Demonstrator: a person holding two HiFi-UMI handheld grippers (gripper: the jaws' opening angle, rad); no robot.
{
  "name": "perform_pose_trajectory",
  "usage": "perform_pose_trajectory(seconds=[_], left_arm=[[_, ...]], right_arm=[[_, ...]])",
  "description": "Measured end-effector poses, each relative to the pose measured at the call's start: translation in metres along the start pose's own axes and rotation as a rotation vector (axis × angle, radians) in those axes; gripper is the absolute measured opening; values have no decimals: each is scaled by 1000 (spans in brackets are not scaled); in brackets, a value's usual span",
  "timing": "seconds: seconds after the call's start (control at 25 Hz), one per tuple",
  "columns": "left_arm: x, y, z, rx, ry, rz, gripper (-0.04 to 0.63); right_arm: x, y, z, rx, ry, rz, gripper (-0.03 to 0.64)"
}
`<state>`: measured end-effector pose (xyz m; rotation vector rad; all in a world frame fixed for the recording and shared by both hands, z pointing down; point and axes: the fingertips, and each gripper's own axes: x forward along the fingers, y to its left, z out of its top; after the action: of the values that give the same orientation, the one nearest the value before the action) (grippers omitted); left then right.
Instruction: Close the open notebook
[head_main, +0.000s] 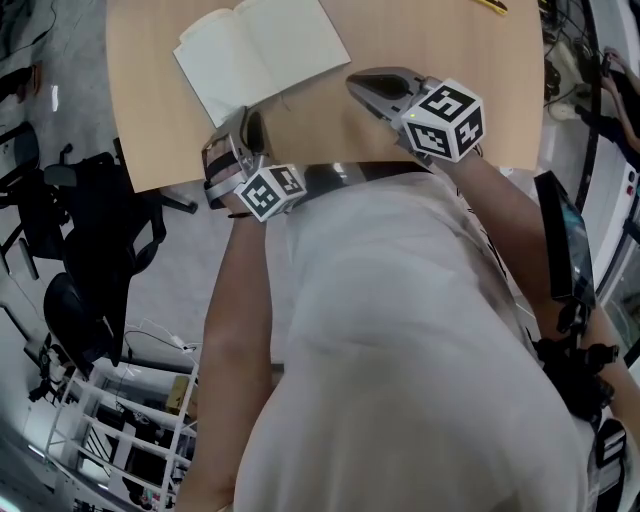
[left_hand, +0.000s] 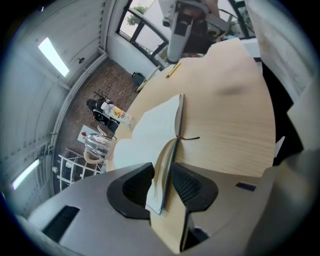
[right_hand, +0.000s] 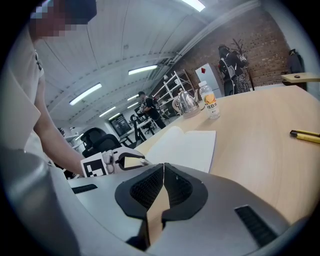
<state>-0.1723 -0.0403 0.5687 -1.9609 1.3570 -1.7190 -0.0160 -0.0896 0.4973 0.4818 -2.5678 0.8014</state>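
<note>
The notebook (head_main: 262, 55) lies open, white pages up, on the pale wooden table (head_main: 430, 40). My left gripper (head_main: 245, 125) is at its near left corner. In the left gripper view, a lifted sheaf of pages with a blue cover (left_hand: 162, 175) stands between the jaws of my left gripper (left_hand: 162, 184). The jaws are spread and I see no firm squeeze. A thin ribbon (left_hand: 190, 138) trails from the spine. My right gripper (head_main: 360, 86) hovers just right of the notebook, shut and empty. In its own view my right gripper (right_hand: 163, 181) has its pads together, and the notebook (right_hand: 182, 147) lies beyond.
A yellow pencil (right_hand: 305, 134) lies on the far right of the table. A bottle (right_hand: 210, 102) and a glass kettle (right_hand: 185, 104) stand at the far edge. Black office chairs (head_main: 90, 210) are on the floor to the left. The table's near edge (head_main: 180, 180) runs under my left gripper.
</note>
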Motion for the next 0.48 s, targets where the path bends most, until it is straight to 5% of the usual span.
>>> perform_pose_trajectory(seconds=[0.48], left_arm=[[11,-1,0,62,-20,-22,144]], right_arm=[[-3,-7,-4,41,-3,-17,17]])
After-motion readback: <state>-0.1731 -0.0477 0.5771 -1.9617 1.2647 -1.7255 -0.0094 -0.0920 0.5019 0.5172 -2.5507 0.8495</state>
